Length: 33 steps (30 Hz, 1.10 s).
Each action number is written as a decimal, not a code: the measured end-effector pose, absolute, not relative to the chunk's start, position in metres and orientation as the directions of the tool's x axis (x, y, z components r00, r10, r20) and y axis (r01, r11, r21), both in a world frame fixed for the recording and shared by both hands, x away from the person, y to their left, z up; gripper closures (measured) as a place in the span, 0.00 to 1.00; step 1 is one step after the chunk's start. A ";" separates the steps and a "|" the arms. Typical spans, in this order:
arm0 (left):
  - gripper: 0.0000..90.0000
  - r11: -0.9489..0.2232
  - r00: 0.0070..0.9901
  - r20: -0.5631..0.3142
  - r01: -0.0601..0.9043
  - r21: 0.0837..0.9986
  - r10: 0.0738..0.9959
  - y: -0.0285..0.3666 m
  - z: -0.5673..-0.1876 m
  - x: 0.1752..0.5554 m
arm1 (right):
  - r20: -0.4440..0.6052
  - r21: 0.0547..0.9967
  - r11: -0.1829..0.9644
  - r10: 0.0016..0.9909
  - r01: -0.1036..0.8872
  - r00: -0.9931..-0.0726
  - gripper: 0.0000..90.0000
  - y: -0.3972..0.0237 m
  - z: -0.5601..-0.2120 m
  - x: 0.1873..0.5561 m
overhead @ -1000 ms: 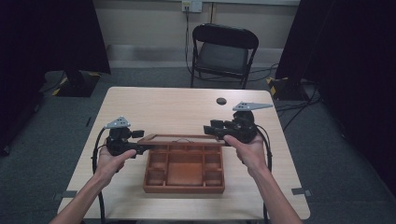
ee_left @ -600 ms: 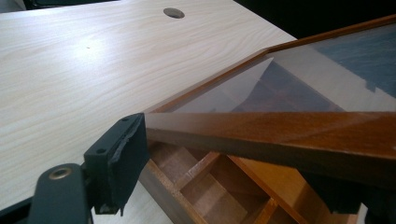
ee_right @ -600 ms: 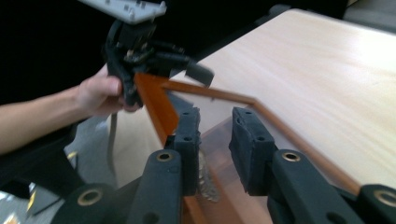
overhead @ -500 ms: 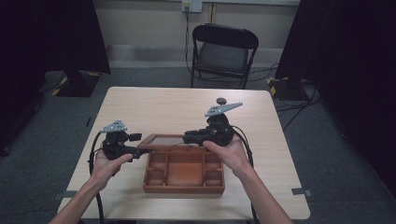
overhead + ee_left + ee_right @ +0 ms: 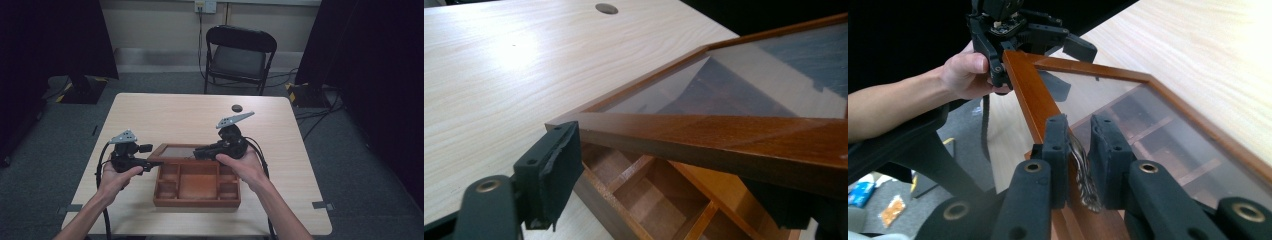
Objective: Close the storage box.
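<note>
Lid (image 5: 176,151) of wooden box (image 5: 196,183), glass-paned, half raised over the compartments at table (image 5: 165,115) centre. Right gripper (image 5: 1079,165) jaws narrow, pinching the metal clasp (image 5: 1083,172) on the frame edge. Left gripper (image 5: 150,162) jaws straddle the frame corner; contact unclear. Likely rigid, light, glass fragile: grip wood only.

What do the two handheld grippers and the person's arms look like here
Both the left gripper and the right gripper are black, each with a grey three-cornered plate on top and a black cable trailing off. Each claw has two flat black pads on arms with brass-coloured rivets. The forearms are bare, no sleeves visible.
</note>
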<state>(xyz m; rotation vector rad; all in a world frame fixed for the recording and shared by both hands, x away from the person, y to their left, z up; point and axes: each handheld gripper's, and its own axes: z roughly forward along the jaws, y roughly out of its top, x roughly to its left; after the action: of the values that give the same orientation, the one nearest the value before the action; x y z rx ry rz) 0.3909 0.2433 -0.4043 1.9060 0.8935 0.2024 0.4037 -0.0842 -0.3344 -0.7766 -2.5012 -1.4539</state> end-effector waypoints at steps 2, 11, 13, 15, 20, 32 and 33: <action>0.22 -0.250 0.717 -0.231 0.497 0.831 0.658 0.244 -0.405 0.391 | 0.385 0.765 0.397 0.351 0.508 -0.854 0.88 -0.084 -0.336 0.405; 0.23 -0.234 0.710 -0.244 0.504 0.831 0.661 0.241 -0.408 0.395 | 0.381 0.773 0.397 0.334 0.495 -0.862 0.91 -0.087 -0.338 0.409; 0.24 -0.226 0.705 -0.251 0.508 0.831 0.663 0.240 -0.408 0.395 | 0.352 0.790 0.395 0.331 0.468 -0.875 0.91 -0.089 -0.338 0.409; 0.24 -0.216 0.697 -0.252 0.509 0.833 0.671 0.240 -0.409 0.395 | 0.337 0.798 0.397 0.330 0.453 -0.882 0.91 -0.089 -0.339 0.409; 0.24 -0.223 0.700 -0.253 0.512 0.829 0.667 0.240 -0.410 0.394 | 0.348 0.789 0.397 0.340 0.469 -0.874 0.91 -0.088 -0.342 0.409; 0.24 -0.261 0.709 -0.232 0.513 0.818 0.666 0.239 -0.415 0.395 | 0.363 0.752 0.423 0.374 0.505 -0.853 0.91 -0.087 -0.346 0.403; 0.23 -0.263 0.711 -0.232 0.513 0.817 0.664 0.241 -0.415 0.396 | 0.354 0.753 0.427 0.378 0.500 -0.856 0.91 -0.087 -0.346 0.403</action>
<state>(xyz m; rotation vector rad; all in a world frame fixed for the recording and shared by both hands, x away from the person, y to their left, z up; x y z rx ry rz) 0.3957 0.2407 -0.4151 1.9291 0.9075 0.1922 0.4030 -0.0867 -0.3464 -0.7863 -2.5403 -1.4109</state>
